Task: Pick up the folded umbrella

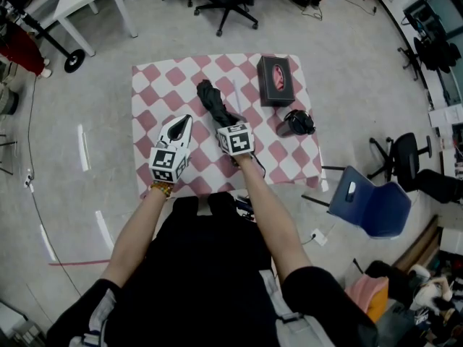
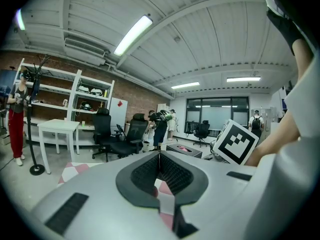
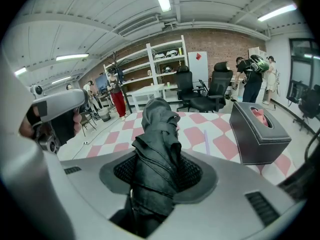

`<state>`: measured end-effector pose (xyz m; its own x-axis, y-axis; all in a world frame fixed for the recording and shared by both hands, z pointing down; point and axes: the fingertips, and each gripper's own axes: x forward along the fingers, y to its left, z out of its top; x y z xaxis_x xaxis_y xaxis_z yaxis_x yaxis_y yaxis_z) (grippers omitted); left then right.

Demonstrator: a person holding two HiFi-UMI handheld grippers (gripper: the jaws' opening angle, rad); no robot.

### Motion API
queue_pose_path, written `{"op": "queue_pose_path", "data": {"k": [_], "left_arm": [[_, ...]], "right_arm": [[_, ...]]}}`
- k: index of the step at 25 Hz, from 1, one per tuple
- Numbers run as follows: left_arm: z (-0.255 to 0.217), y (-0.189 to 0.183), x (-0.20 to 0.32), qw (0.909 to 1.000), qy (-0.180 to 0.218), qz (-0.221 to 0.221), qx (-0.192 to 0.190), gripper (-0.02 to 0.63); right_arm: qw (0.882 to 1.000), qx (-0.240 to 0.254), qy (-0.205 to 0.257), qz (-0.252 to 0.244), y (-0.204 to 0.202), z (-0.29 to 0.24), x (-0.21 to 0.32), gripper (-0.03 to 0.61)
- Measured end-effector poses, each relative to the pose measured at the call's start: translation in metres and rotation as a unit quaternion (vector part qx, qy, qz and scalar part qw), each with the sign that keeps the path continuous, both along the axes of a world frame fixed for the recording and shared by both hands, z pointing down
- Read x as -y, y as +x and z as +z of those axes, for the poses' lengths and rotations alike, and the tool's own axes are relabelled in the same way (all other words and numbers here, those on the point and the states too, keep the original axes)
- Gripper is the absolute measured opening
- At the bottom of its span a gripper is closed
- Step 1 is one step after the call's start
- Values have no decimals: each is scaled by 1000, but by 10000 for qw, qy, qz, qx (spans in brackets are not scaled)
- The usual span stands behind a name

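The umbrella (image 1: pixel 212 101) is black, folded down to a short, rumpled bundle with its fabric bunched in loose pleats and a strap wrapped round it. It sits over the middle of the pink-and-white checked cloth (image 1: pixel 152 78). Seen from the head view, it runs from my right gripper (image 1: pixel 228 126) out towards 11 o'clock.

In the right gripper view the jaws are clamped on the near end of the umbrella (image 3: pixel 159 144), which fills the space between the pads. The rest sticks forward past my right gripper (image 3: pixel 157 176). So I judge the grasp is made and the lift is the step in hand. I cannot tell whether the far tip is clear of the cloth.

The next move calls for a straight rise with the grip held firm. The fabric is soft, so I'd guess the bundle may sag or slide if the clamp sits only on cloth and not on the shaft.

A black tissue box (image 1: pixel 275 80) stands at 2 o'clock from the umbrella, well apart, with room to lift. My left gripper (image 1: pixel 181 124) waits at 8 o'clock, its jaws together on nothing (image 2: pixel 159 160).
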<state>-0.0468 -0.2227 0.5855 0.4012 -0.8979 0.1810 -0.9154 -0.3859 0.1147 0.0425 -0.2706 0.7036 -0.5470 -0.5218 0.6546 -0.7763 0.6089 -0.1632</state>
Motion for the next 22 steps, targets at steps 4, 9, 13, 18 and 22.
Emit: {"op": "queue_pose_path", "data": {"k": [4, 9, 13, 18, 22], "left_arm": [[0, 1, 3, 10000, 10, 28, -1, 15], [-3, 4, 5, 10000, 31, 53, -1, 15], [-4, 5, 8, 10000, 60, 65, 7, 15], [-7, 7, 10, 9999, 87, 93, 5, 15], [-10, 9, 13, 9999, 114, 100, 5, 15]], "right_arm": [[9999, 64, 68, 40, -3, -6, 4, 192], [9996, 236, 78, 102, -6, -16, 6, 192], [9993, 294, 183, 130, -7, -25, 10, 192], [9989, 356, 287, 139, -8, -36, 13, 192], [9983, 414, 378, 150, -9, -45, 15, 192]]}}
